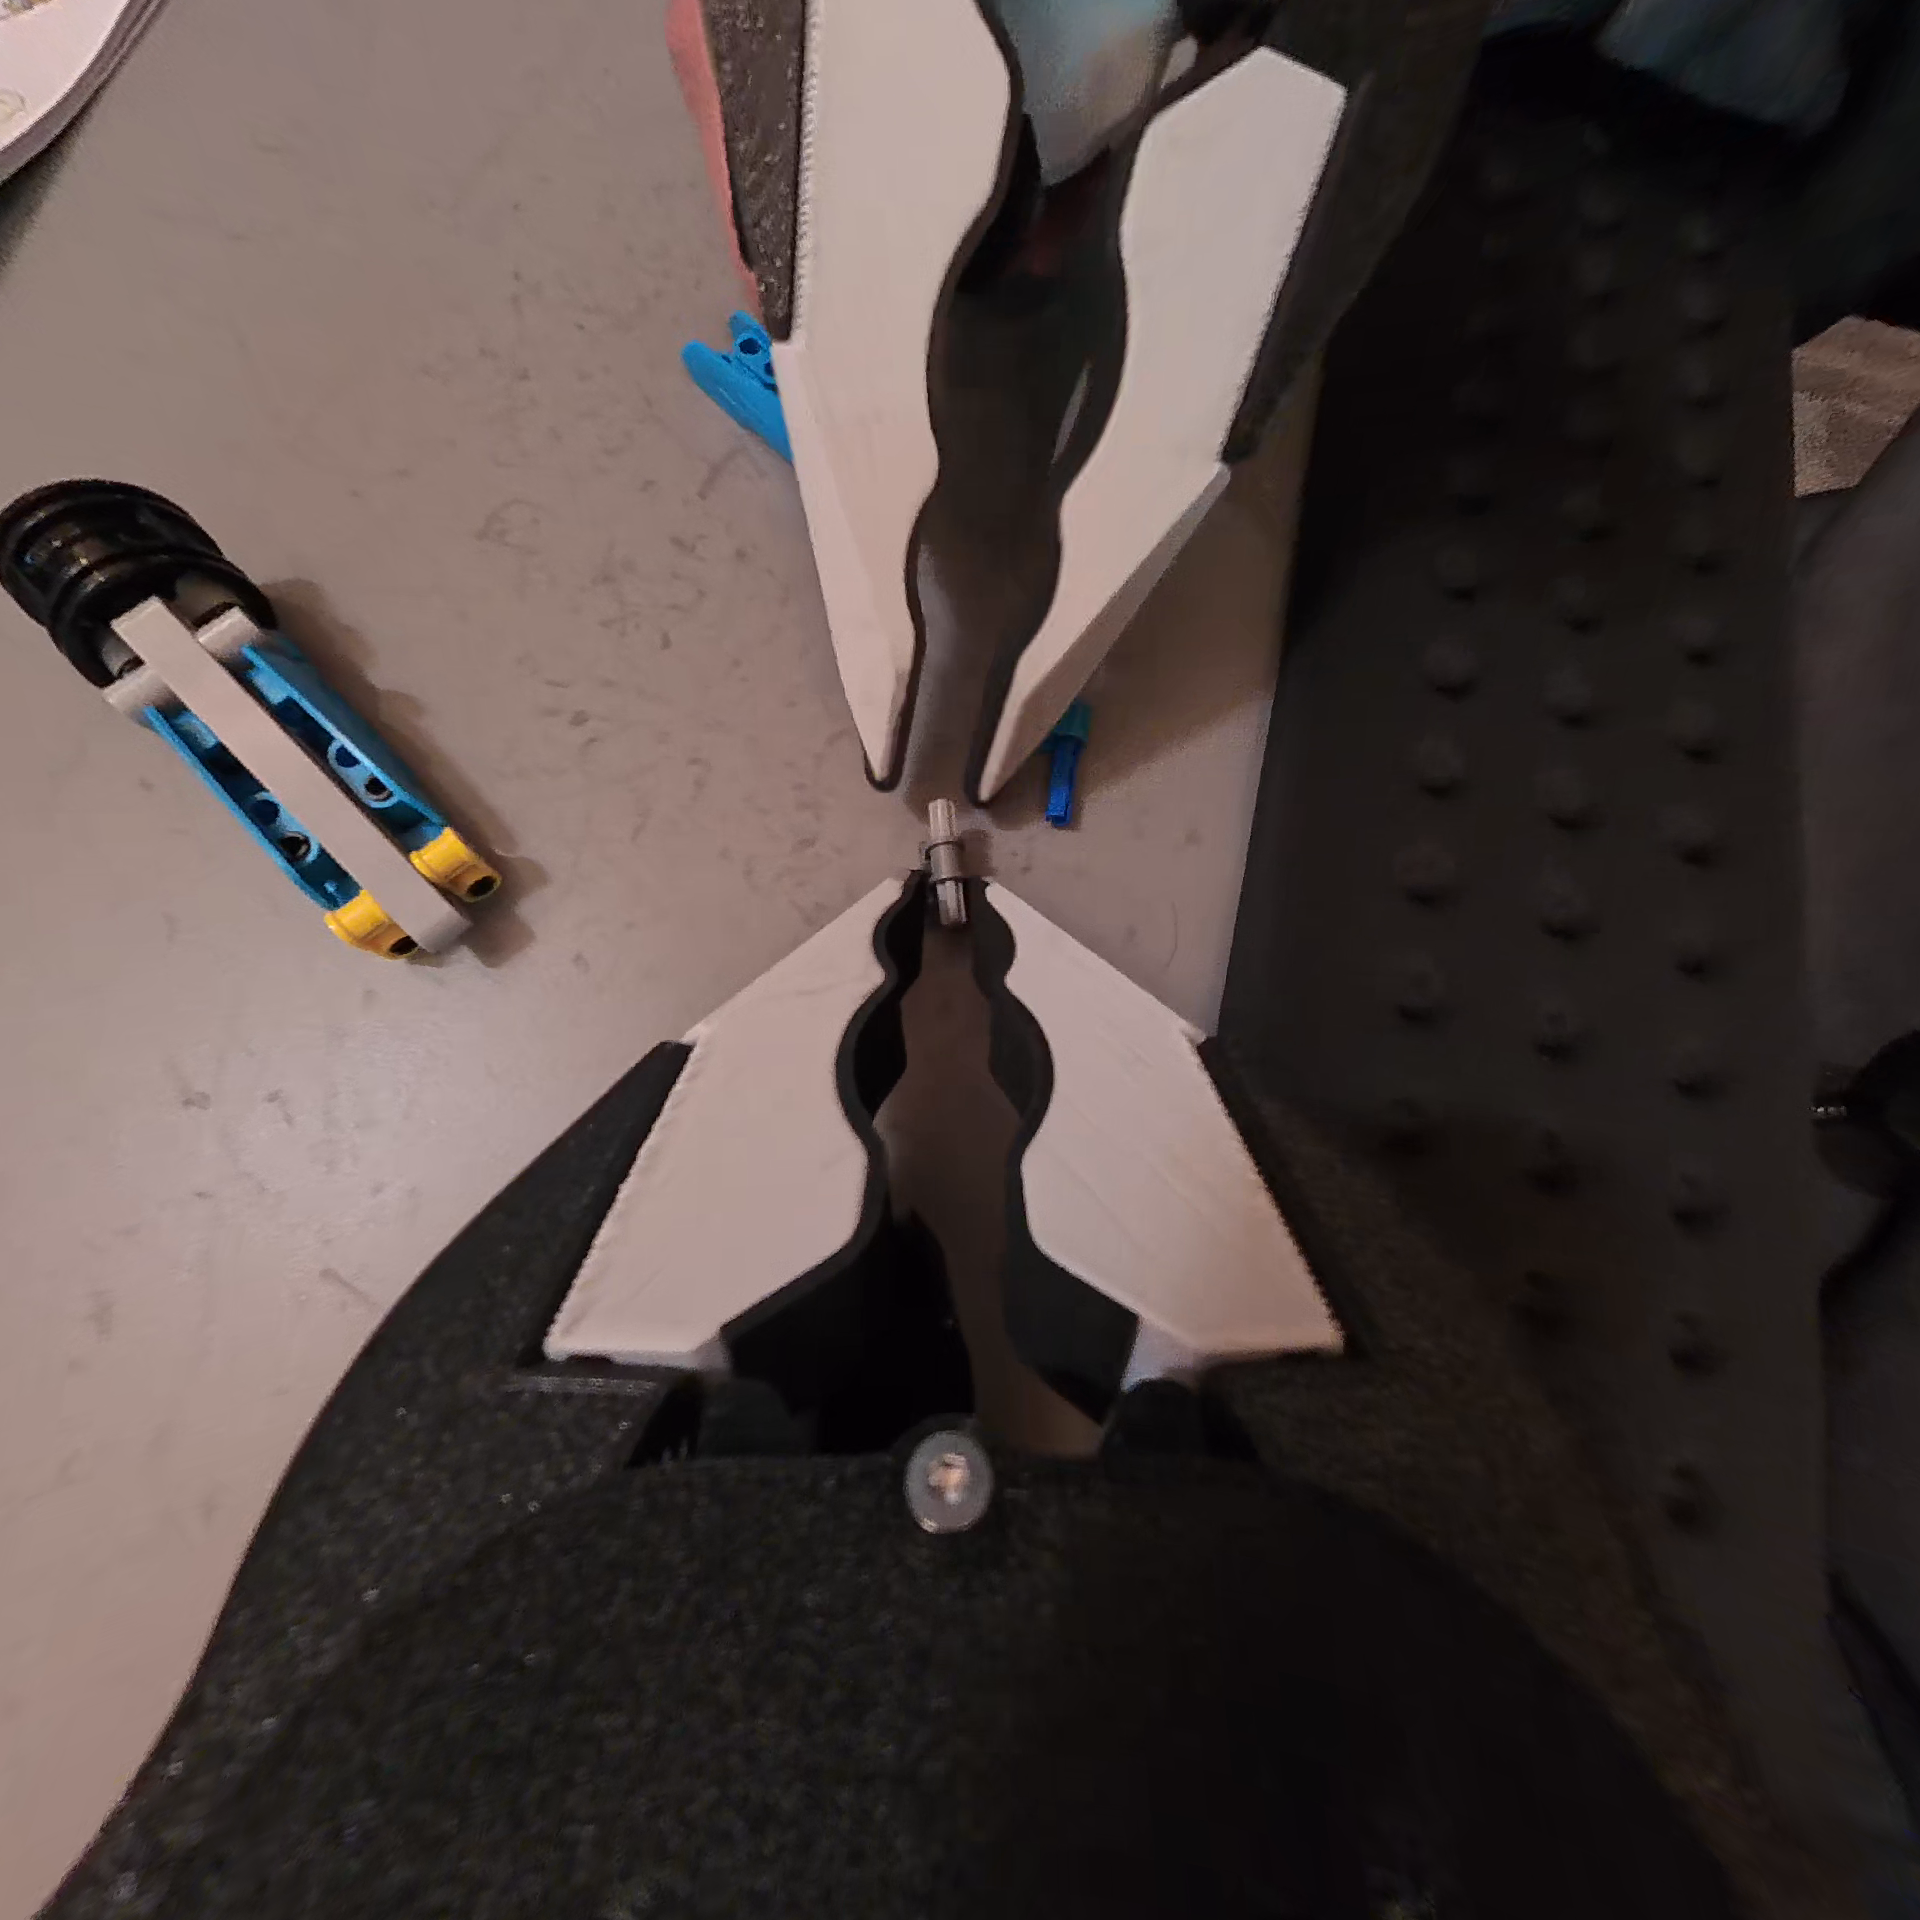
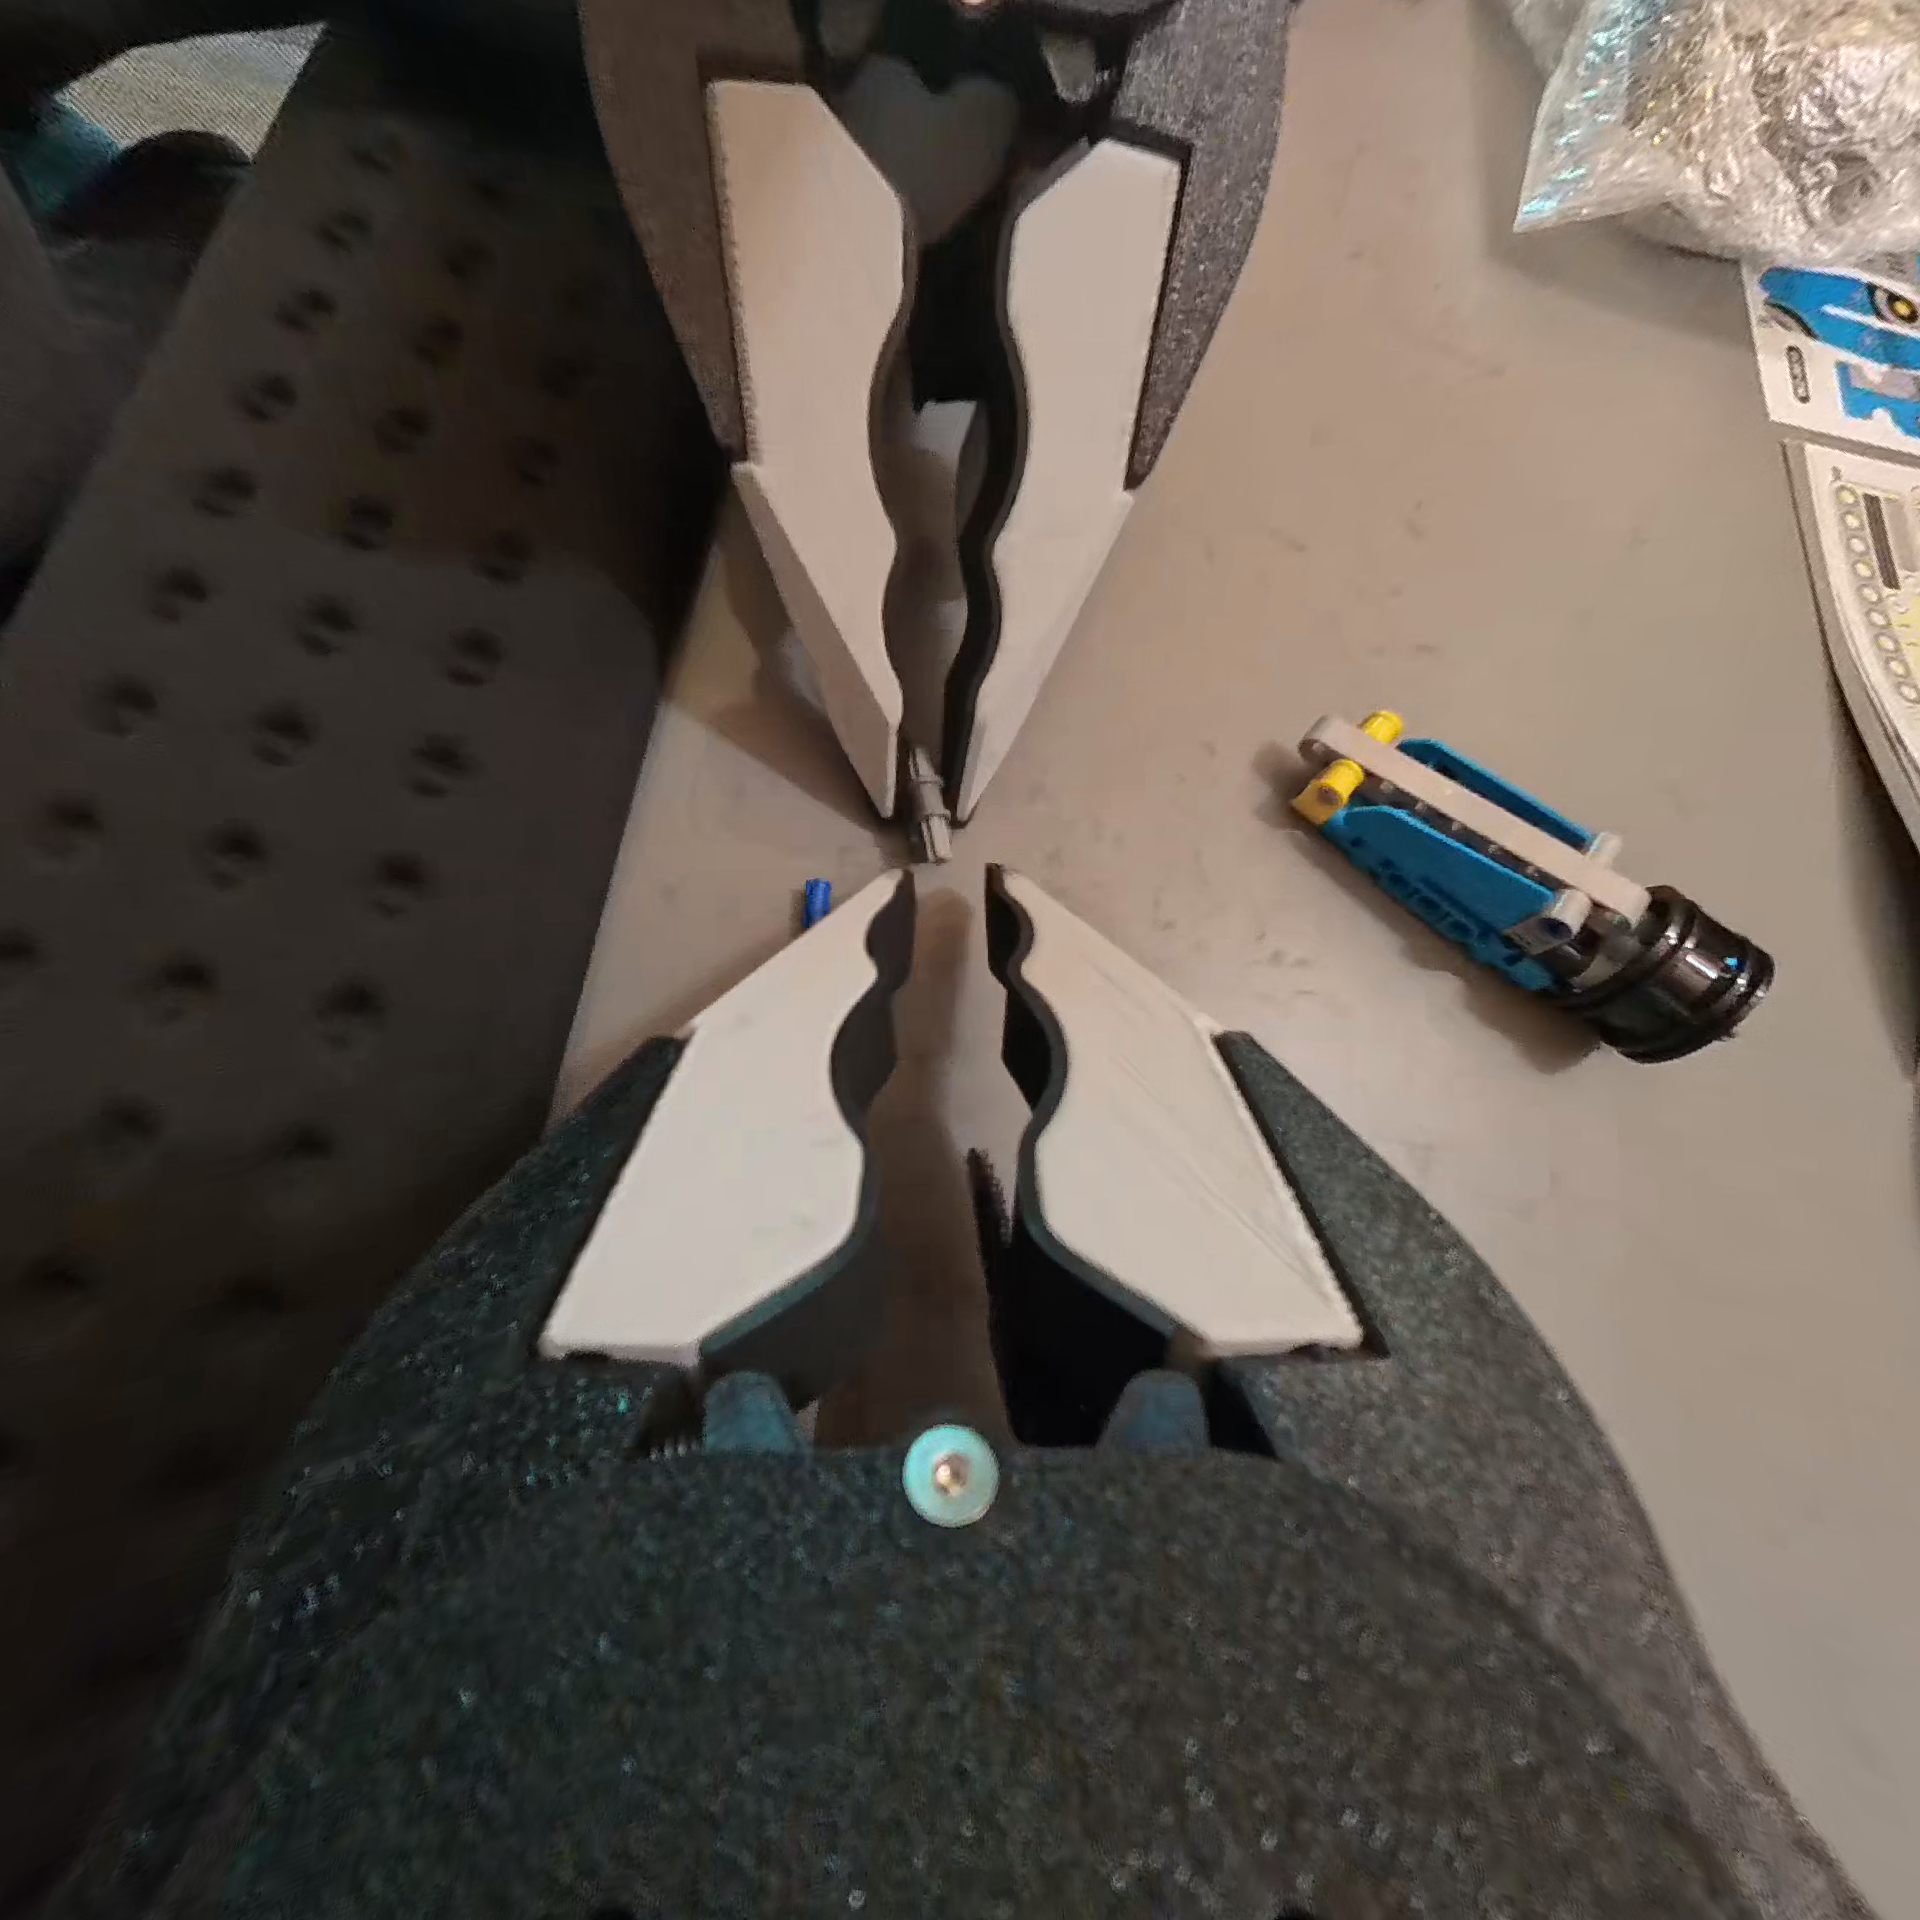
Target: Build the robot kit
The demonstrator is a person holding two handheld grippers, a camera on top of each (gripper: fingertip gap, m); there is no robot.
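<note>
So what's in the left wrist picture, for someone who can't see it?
The left gripper pinches a small grey pin, tip to tip with the right gripper. A blue, grey and yellow brick assembly lies left on the grey table.

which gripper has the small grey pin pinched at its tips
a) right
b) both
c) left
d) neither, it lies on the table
c: the left gripper is closed on the grey pin, while the right gripper faces it with its tips apart and empty.
</note>
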